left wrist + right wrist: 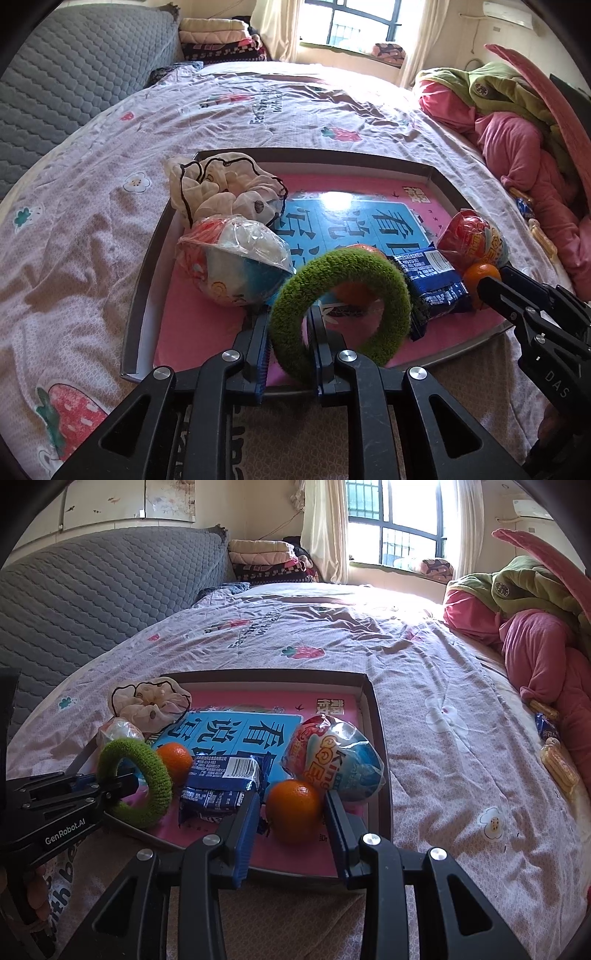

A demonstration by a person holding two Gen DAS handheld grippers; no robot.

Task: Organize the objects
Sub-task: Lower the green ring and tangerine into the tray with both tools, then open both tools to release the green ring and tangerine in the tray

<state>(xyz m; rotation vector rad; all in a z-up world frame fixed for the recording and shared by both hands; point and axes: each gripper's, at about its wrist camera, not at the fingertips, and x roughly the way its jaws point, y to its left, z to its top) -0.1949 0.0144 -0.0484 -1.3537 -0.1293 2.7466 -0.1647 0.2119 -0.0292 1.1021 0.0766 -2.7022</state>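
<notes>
- Bedroom: a pink strawberry-print bedsheet [424, 686] carries a shallow grey-rimmed cardboard tray [373, 709] with blue Chinese lettering.
- Left gripper [288, 325]: fingers straddle the fuzzy green ring [343, 306] over the tray; pad contact is unclear.
- Right gripper [291, 812]: fingers flank the orange mandarin [293, 810]; contact is unclear.
- Second mandarin [175, 758]: partly hidden.
- Foil-wrapped egg [340, 760]: reads "Kin...".
- Blue snack packet [221, 786]: barcode visible.

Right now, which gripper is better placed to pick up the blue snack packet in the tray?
Right. The right gripper sits beside the blue snack packet, though it straddles an orange; the left gripper has the green ring.
</notes>
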